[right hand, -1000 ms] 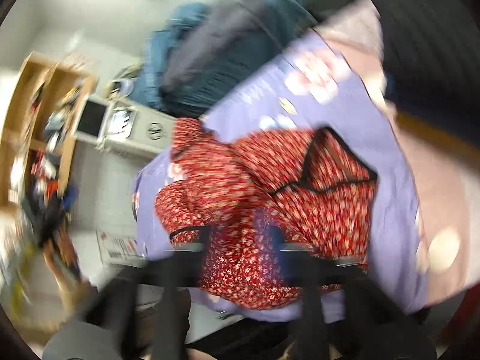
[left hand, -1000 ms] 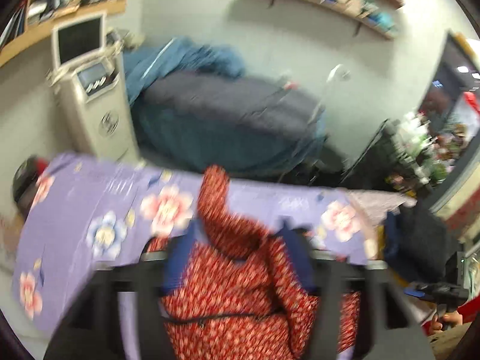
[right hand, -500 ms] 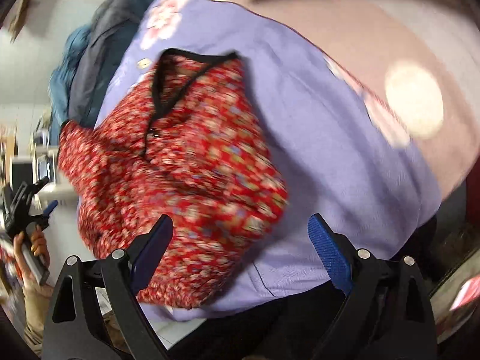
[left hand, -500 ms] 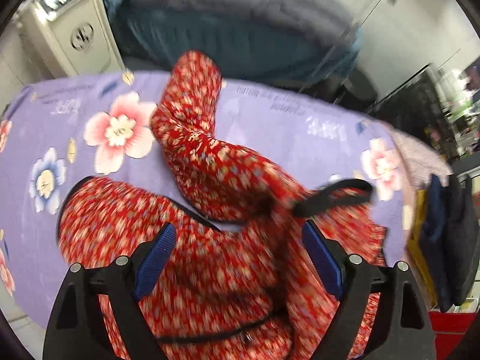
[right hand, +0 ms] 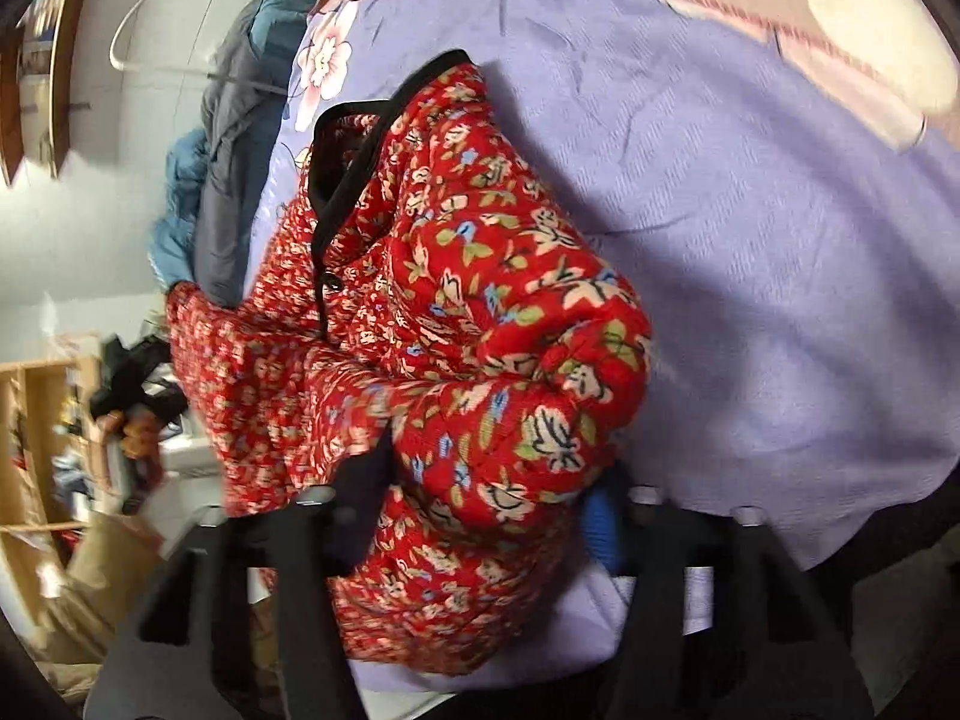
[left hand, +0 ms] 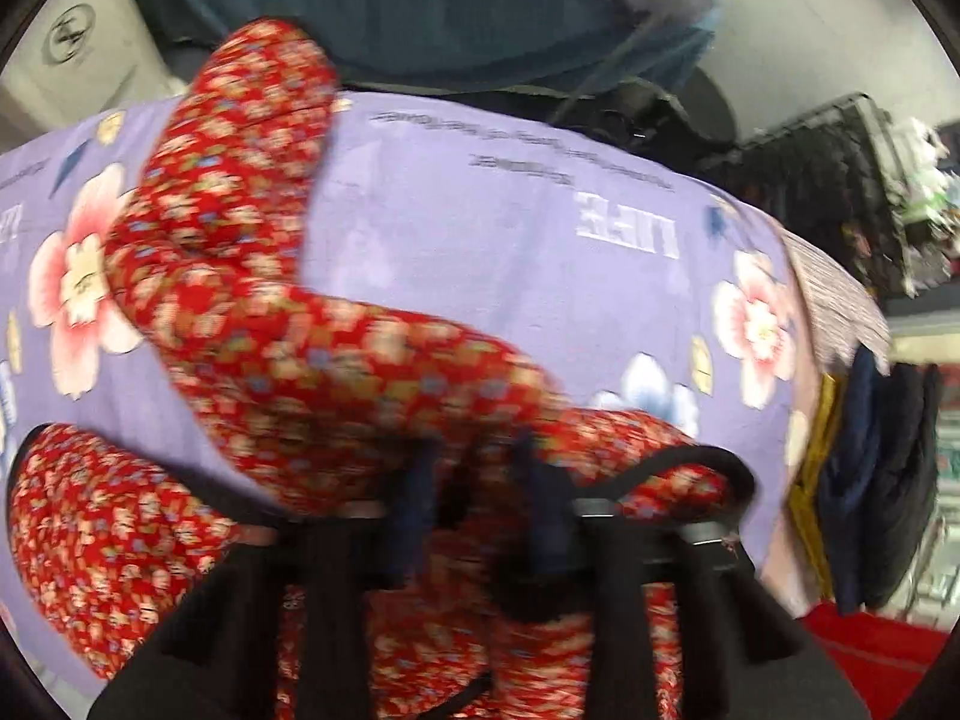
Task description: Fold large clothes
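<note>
While both grippers (left hand: 474, 516) (right hand: 492, 504) pinch the red jacket (right hand: 456, 312) — bare purple sheet (right hand: 750, 240) rightward.

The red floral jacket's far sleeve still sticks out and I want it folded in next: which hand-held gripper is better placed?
Left, probably. The left hand-held gripper is closing on the red floral jacket where that sleeve starts. The right hand-held gripper straddles the near bulk.

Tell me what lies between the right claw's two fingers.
In the right wrist view, a padded fold of the red floral jacket fills the gap of the right claw; both fingers press against it, over the purple flowered sheet.
</note>
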A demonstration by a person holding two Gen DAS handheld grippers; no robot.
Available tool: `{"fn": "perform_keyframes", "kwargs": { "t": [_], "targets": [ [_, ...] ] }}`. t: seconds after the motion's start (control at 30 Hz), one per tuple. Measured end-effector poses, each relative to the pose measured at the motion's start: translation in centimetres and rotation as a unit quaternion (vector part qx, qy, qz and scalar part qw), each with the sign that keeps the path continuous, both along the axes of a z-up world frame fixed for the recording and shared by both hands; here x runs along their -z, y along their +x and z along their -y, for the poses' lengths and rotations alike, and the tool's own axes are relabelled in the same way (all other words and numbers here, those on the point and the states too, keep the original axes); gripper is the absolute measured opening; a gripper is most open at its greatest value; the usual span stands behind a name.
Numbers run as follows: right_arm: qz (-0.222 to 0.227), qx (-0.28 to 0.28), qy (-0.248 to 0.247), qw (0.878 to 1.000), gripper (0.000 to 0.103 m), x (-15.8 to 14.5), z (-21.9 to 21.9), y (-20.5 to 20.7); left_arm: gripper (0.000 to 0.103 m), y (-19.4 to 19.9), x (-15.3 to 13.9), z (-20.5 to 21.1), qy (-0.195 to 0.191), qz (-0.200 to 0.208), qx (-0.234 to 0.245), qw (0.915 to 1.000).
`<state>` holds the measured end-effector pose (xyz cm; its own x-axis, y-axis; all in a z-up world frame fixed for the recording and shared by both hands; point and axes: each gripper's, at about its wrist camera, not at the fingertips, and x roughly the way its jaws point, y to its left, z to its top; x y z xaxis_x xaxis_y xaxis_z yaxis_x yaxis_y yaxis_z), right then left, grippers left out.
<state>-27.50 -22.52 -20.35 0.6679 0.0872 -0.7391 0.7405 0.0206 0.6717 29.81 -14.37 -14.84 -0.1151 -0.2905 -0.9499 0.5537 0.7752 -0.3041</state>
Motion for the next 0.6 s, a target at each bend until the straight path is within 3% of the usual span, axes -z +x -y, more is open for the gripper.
{"fn": "perform_keyframes", "kwargs": {
  "t": [0.1, 0.17, 0.33, 0.4, 0.47, 0.57, 0.6],
  "targets": [
    [0.003, -0.021, -0.022, 1.000, 0.033, -2.0, -0.2, 0.2, 0.004, -2.1, -1.8, 0.7, 0.013, 0.052, 0.054, 0.9971],
    [0.014, -0.043, -0.046, 0.998, 0.030, -4.2, -0.1, 0.9, 0.001, -3.0, -3.1, 0.2, 0.003, 0.063, 0.070, 0.9955],
    [0.073, -0.093, -0.097, 0.988, 0.028, -10.9, 0.3, 2.4, 0.000, -3.7, -8.4, -4.6, -0.088, 0.042, 0.036, 0.9946],
    [0.108, -0.111, -0.107, 0.982, 0.027, -13.5, 0.6, 2.9, 0.000, -4.5, -12.2, -7.5, -0.134, 0.063, 0.024, 0.9886],
    [0.141, -0.138, -0.125, 0.972, 0.027, -16.3, 1.1, 3.7, 0.000, -5.4, -14.8, -9.6, -0.145, 0.097, 0.024, 0.9843],
    [0.144, -0.183, -0.141, 0.962, 0.027, -18.3, 1.6, 5.7, 0.002, -5.5, -15.8, -12.4, -0.138, 0.096, 0.003, 0.9857],
    [0.137, -0.198, -0.147, 0.959, 0.027, -18.6, 1.7, 6.4, 0.015, -5.3, -15.5, -13.7, -0.122, 0.102, -0.019, 0.9870]
  ]
}}
